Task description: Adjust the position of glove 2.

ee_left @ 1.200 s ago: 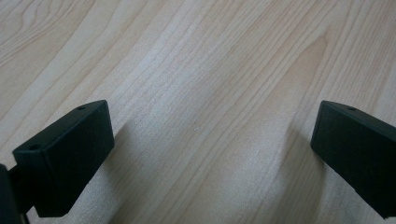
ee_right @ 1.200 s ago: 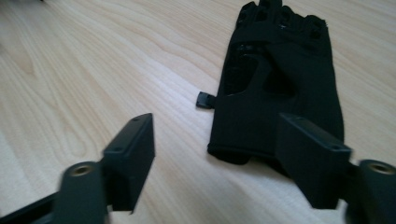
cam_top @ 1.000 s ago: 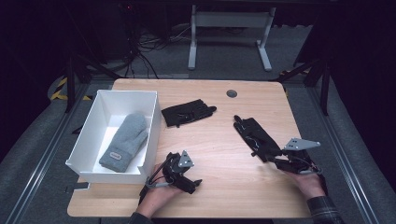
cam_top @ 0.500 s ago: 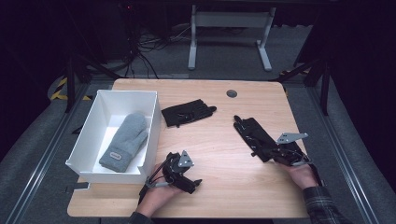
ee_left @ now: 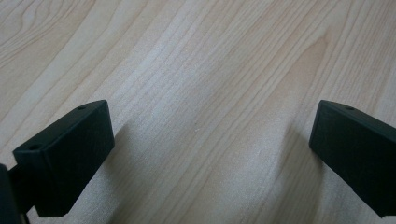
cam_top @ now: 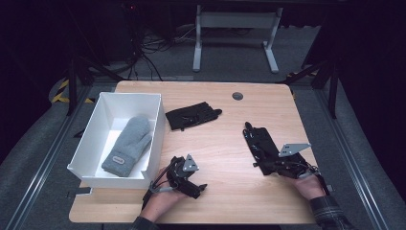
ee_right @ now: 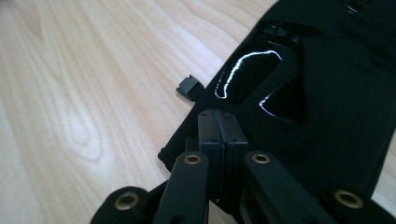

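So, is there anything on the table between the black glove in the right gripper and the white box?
Nothing visible. The right gripper is shut on the black glove; bare table leads to the white box. Another black glove lies farther back.

Two black gloves (cam_top: 193, 115), one grey mitten (cam_top: 127, 144), one white box (cam_top: 154, 108), two tools (cam_top: 197, 189).

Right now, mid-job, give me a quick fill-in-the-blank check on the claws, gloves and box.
1. The right claw is shut on the black ____ at the table's right.
2. The left claw is ____, with bare table between its jaws.
3. The grey mitten lies in the white ____.
4. A second black glove lies just right of the ____.

Missing words: glove; open; box; box
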